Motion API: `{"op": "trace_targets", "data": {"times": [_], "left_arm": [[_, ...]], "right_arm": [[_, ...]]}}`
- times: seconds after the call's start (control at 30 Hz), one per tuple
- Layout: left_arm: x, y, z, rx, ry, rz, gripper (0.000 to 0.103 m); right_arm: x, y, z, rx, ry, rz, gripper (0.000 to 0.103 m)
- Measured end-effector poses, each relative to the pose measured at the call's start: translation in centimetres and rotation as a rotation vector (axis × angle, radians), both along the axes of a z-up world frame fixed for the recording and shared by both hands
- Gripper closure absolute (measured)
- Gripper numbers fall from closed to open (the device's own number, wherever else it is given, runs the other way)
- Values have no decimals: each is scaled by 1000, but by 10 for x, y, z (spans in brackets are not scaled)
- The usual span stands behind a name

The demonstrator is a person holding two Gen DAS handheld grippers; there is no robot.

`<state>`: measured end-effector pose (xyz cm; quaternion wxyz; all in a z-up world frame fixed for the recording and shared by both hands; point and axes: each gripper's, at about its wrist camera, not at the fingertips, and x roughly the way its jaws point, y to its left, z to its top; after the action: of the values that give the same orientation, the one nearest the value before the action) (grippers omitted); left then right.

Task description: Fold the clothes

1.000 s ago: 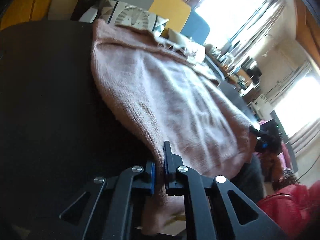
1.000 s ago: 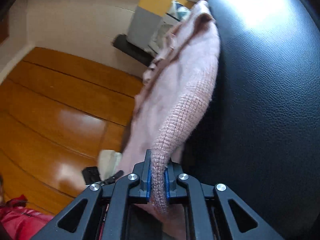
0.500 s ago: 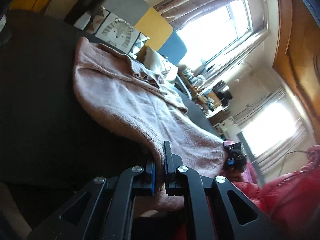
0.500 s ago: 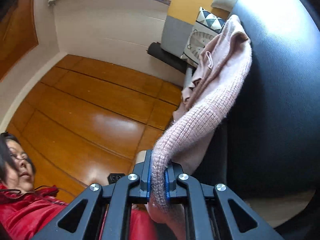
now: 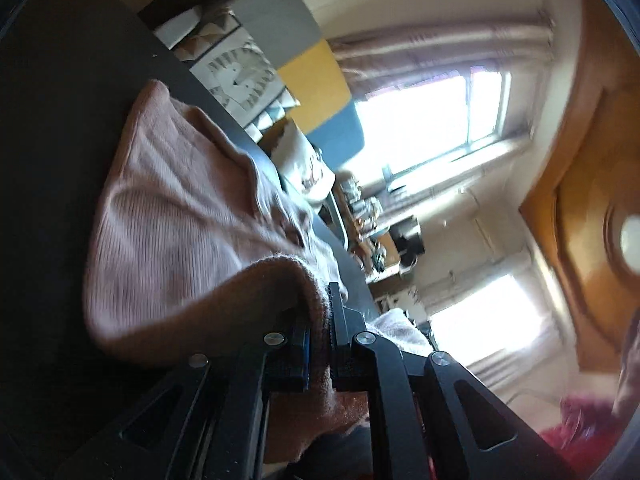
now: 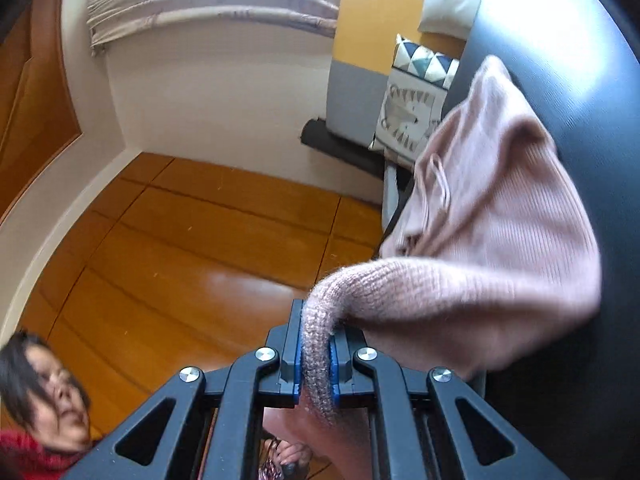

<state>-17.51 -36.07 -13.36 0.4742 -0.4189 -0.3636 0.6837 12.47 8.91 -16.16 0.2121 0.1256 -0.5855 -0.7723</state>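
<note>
Pink ribbed knit, a sweater (image 5: 176,216), lies partly on the dark table (image 5: 60,128) and partly lifted off it at the near edge. The left gripper (image 5: 320,320) is clamped on a thick rolled hem of the sweater, the cloth pinched between its blue-lined pads and bunching behind them. The right gripper (image 6: 316,344) is clamped the same way on another stretch of that hem, which arcs up from its jaws and back to the body of the garment (image 6: 500,208) draped over the table's (image 6: 580,60) edge. Beyond the table stand patterned cushions (image 6: 412,108) against a grey, yellow and blue sofa back (image 6: 372,36). Wooden floor (image 6: 192,248) fills the right wrist view's left side, with a person in red (image 6: 24,452) at the corner.
</note>
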Motion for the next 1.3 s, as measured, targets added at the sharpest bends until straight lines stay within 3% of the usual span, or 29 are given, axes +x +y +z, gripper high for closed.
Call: {"op": "trace_targets", "data": {"times": [0.3,0.37,0.53,0.67,0.73,0.8,0.9,0.97,1.13,1.2,1.3], "left_arm": [[-113,35,-44,0,-198,132,97],[-127,43,-54,14,-246,153,97],[-153,60,-80,-62,-328,155,97],[-156,61,-87,-48,-372,111,96],[-155,62,-87,-22,-397,77,87],[-150,64,-82,-13,-406,11,75],[-139,71,-74,-74,-369,-71,63],[-131,80,-72,-115,-354,-130,59],[-125,110,-73,-141,-380,-210,62],[-134,112,-69,-108,-385,-179,75],[-158,110,-58,-97,-370,-90,92]], "right_arm": [[-120,56,-5,-8,-121,-91,95],[-140,65,-17,-17,-175,-106,95],[-171,77,-46,-38,-277,-137,95],[-183,81,-58,-46,-355,-127,86],[-188,82,-54,-35,-372,-88,79],[-195,79,-44,40,-431,-24,75],[-201,67,-32,191,-496,120,75],[-200,60,-30,229,-493,187,74],[-214,49,-30,259,-437,287,74],[-220,45,-20,281,-387,302,86],[-244,49,-3,319,-334,264,89]]}}
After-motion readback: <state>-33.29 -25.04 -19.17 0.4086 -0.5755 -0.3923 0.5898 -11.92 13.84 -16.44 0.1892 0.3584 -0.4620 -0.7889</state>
